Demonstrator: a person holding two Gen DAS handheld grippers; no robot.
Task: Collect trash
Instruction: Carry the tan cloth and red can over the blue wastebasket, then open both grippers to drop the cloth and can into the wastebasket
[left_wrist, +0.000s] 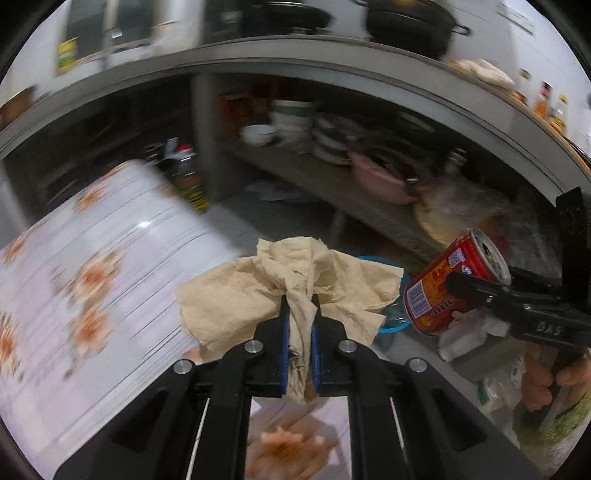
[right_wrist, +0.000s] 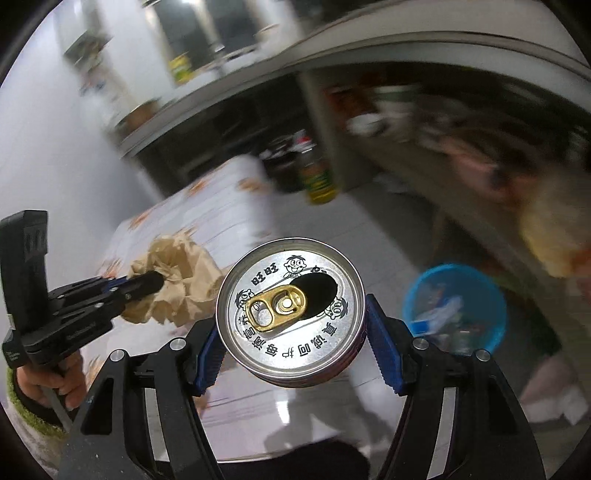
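Note:
My left gripper (left_wrist: 299, 302) is shut on a crumpled beige paper napkin (left_wrist: 284, 280), held up in the air past the table edge. It also shows in the right wrist view (right_wrist: 177, 284) with the left gripper (right_wrist: 151, 282) on it. My right gripper (right_wrist: 291, 332) is shut on a red drink can (left_wrist: 448, 284); its silver opened top (right_wrist: 291, 314) faces the right camera. A blue round trash basket (right_wrist: 456, 306) with scraps inside stands on the floor below and right; in the left wrist view its rim (left_wrist: 397, 325) peeks out behind the napkin.
A table with a white floral cloth (left_wrist: 92, 288) is at the left. A steel counter (left_wrist: 332, 59) with pots on top and a low shelf of bowls and a pink pot (left_wrist: 380, 181) runs behind. A green-labelled bottle (right_wrist: 317, 177) stands on the tiled floor.

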